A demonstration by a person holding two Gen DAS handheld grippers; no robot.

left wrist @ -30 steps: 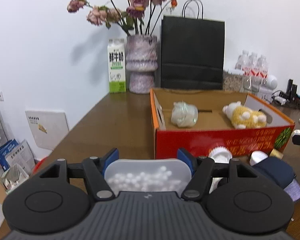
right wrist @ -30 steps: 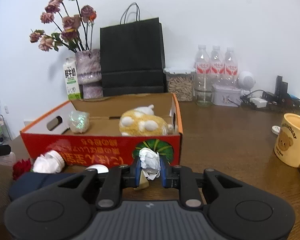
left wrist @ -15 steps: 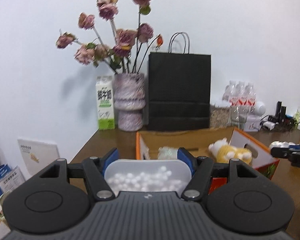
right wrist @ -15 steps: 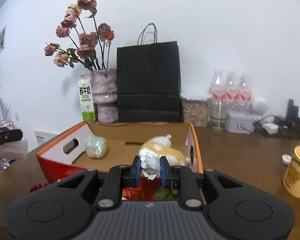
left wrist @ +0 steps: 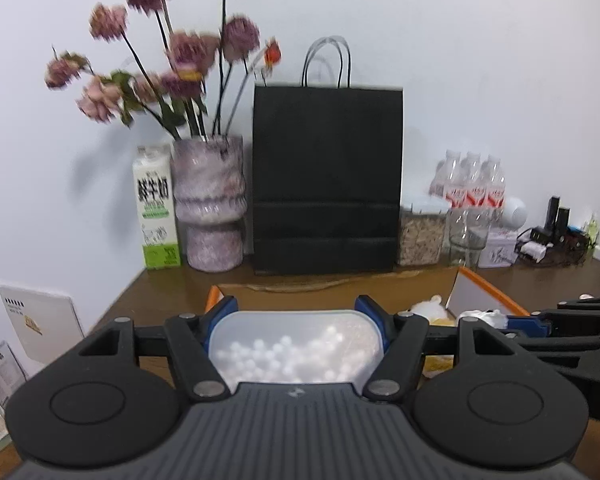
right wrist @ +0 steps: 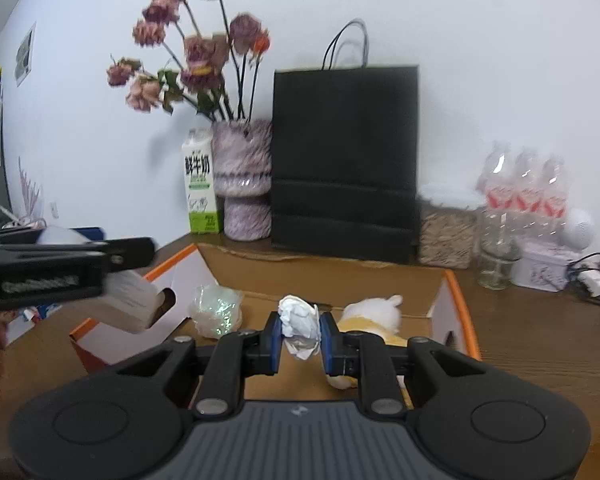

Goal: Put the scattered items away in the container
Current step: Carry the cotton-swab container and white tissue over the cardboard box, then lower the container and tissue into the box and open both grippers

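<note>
Left wrist view: most of the cardboard box (left wrist: pixel 486 294) is hidden behind the left gripper (left wrist: pixel 296 316), which is clamped on a translucent tub of white beads (left wrist: pixel 294 354). In the right wrist view, a crumpled white paper wad (right wrist: pixel 299 326) is pinched between the nearly closed fingers of the right gripper (right wrist: pixel 299 334) above the box, where a plush toy (right wrist: pixel 374 314) is partly blocked.

- Soft, even indoor light fills both my views; the white wall (left wrist: pixel 460 60) is bright with no glare.
- The flowers (left wrist: pixel 172 56) are smeared by motion blur and cast a faint grey shadow on the wall to their left.
- Fisheye bending curves everything far from the black bag (right wrist: pixel 344 156), with dark corners.
- Bottles (right wrist: pixel 524 188) right of the bag look soft.
</note>
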